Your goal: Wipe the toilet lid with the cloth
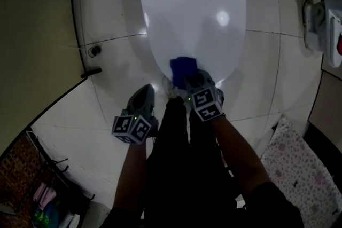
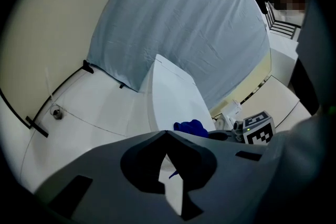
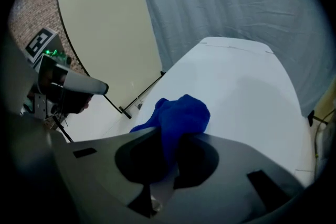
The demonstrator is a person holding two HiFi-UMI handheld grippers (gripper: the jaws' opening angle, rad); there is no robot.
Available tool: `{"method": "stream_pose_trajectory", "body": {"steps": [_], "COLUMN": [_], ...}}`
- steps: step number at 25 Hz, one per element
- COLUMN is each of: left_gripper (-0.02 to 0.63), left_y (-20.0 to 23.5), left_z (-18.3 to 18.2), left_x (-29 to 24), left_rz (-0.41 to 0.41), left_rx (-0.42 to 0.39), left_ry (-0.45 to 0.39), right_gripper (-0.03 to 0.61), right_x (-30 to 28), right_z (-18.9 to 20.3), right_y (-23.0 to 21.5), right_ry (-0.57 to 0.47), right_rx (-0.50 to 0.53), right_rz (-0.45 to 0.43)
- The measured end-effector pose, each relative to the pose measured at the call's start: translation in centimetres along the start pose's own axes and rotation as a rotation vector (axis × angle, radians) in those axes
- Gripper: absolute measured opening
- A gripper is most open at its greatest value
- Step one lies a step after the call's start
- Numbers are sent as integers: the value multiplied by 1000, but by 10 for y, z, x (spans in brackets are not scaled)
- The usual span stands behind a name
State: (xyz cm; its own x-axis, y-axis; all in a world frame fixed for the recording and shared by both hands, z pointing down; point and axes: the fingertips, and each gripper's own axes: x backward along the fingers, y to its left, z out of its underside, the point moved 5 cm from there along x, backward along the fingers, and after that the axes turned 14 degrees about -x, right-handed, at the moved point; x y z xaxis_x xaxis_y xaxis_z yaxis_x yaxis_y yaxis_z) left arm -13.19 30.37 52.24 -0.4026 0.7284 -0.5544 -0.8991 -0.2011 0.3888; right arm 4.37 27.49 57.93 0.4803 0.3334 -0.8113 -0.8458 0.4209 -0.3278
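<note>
The white toilet lid (image 1: 191, 13) is closed and fills the top middle of the head view. A bunched blue cloth (image 1: 183, 67) rests on the lid's near edge, and my right gripper (image 1: 188, 80) is shut on it. In the right gripper view the blue cloth (image 3: 178, 119) bulges out from between the jaws over the lid (image 3: 241, 86). My left gripper (image 1: 145, 94) hangs lower left of the lid front, over the floor, shut with nothing in it. From the left gripper view the cloth (image 2: 191, 127) shows beside the lid (image 2: 173, 97).
White floor tiles (image 1: 115, 61) surround the toilet. A beige partition (image 1: 32, 45) stands at the left with black brackets (image 1: 91, 72) at its foot. A wall fixture (image 1: 325, 24) is at the right, a flowered mat (image 1: 296, 168) at the lower right, a rack (image 1: 45, 189) at the lower left.
</note>
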Motion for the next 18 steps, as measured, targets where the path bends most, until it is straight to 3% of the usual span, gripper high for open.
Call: {"method": "stream_pose_trajectory", "body": {"steps": [4,18], "left_gripper": [-8,-8], "left_y": [-13,-30], "left_z": [-7,-14], "left_x": [-8,12], "left_rz": [34,8], "left_rx": [-42,-98], "left_ry": [5,4], "right_gripper": [57,57], "right_x": [21,83], "right_z": [13,49], "right_y": [-41,-138], "right_ry": [-29,-52], "right_rx": [6,-24], "right_rz": [55,268]}}
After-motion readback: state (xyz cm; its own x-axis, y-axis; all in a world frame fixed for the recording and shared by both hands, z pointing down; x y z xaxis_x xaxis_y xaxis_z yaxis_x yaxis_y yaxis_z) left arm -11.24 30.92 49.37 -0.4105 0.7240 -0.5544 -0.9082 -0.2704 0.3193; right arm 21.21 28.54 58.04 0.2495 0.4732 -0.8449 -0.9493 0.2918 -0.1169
